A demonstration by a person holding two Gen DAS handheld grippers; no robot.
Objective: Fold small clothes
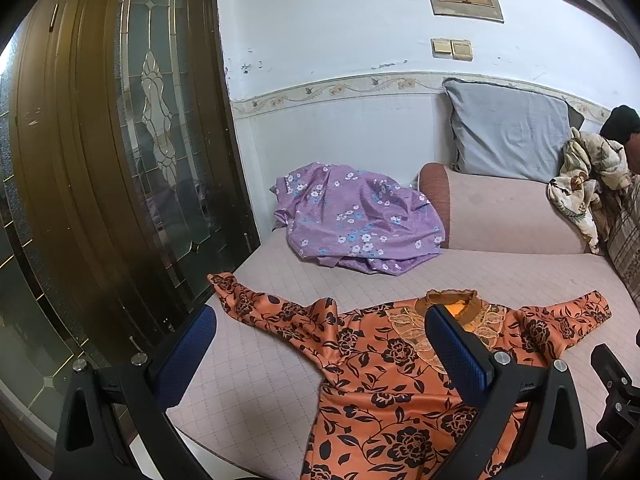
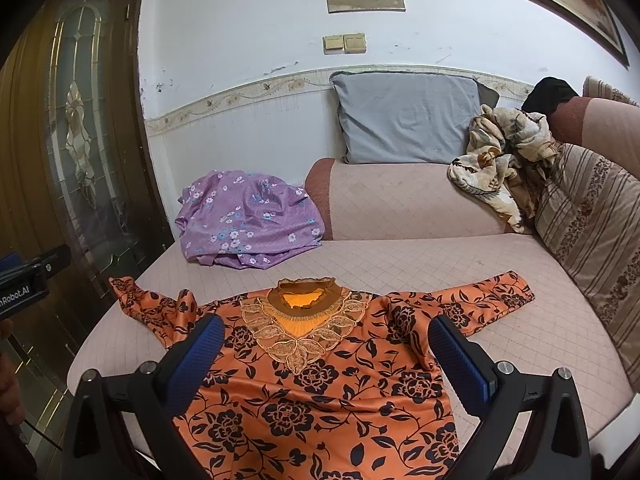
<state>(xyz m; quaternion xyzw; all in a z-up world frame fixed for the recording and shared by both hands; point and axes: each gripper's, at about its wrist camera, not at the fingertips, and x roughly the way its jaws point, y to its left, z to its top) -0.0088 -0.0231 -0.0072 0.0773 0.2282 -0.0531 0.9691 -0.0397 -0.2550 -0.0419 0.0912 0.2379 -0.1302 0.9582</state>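
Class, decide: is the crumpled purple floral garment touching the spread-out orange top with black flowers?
Apart. The right wrist view shows a bare strip of pink quilted sofa cover between the purple floral garment and the orange top's collar.

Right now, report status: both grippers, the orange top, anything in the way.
Left gripper and right gripper open, empty, above the orange top. Top flat, sleeves out, unfolded. Purple garment bunched behind, clear of it.

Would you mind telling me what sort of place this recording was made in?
Most likely a home living room: a padded sofa with a grey pillow against the wall, a wooden door with decorative glass, and light switches beneath a framed picture.
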